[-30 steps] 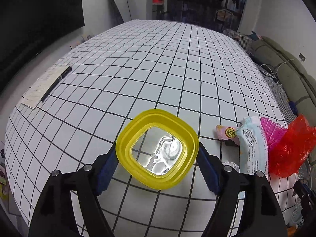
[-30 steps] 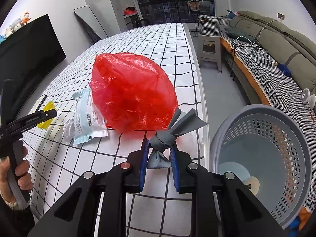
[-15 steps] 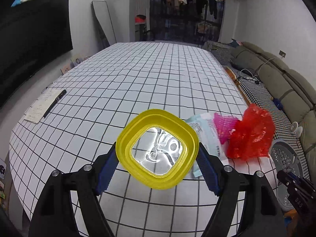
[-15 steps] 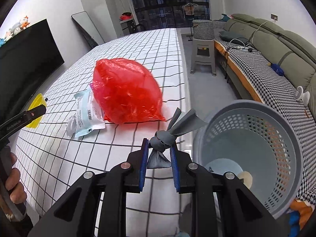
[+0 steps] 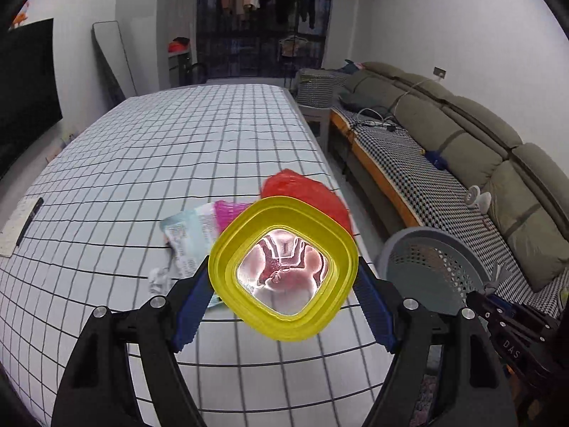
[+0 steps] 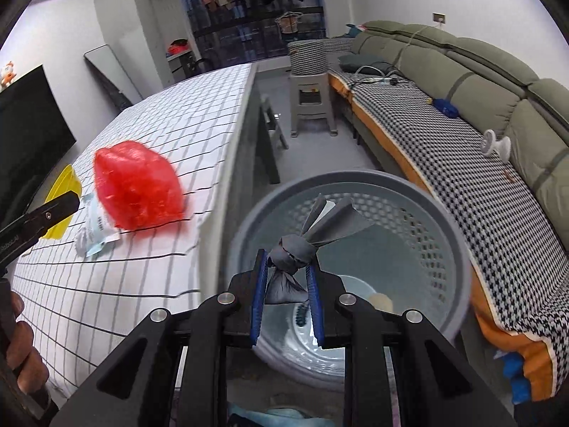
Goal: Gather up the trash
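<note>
Hanging over the open grey basket [image 6: 355,235], a knotted grey bag [image 6: 290,267] is pinched between the blue pads of the right gripper [image 6: 287,299], which is clamped tight on it. Beside the basket, still above the checked table [image 5: 142,163], a yellow tub [image 5: 284,267] is gripped across its rim by the left gripper [image 5: 284,306] — jaws wide, closed on it. A red bag [image 6: 137,192] and a wrapper [image 5: 188,235] lie on the table near the basket. The bag is best released only once centred over the basket — then the tub carried across.
</note>
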`<state>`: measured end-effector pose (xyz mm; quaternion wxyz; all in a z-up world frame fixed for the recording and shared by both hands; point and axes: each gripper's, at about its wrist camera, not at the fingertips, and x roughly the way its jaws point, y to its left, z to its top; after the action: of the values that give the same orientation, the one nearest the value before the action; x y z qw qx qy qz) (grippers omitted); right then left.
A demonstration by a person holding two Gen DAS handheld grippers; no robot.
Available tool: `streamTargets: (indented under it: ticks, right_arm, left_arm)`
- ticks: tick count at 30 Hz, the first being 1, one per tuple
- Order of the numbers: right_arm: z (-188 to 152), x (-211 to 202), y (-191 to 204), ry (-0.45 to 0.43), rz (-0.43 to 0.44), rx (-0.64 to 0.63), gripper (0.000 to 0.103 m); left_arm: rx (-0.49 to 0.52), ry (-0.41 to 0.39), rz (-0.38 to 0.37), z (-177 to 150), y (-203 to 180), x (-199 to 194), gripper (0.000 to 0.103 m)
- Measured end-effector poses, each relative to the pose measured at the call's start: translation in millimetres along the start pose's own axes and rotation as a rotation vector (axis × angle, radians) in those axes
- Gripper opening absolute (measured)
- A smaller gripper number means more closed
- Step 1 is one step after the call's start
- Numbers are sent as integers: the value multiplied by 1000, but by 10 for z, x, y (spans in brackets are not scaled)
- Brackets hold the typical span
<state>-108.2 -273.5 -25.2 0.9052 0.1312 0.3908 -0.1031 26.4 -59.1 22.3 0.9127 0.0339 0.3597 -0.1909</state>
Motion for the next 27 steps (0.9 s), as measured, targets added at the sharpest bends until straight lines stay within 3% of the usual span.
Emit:
streamTargets:
  ticks: [8,20,27]
  right_arm:
    - [-17,21,-512,40,-42,57,21]
    - [-108,303,-951,132,-5,82,21]
    - [-98,321,-1111,125,-4,91,23]
  left_arm:
    - [113,60,-105,-15,-666,297,74]
    - [204,182,-130,-250,-1343,763,74]
    - [228,219,-142,-318,-1558,868,75]
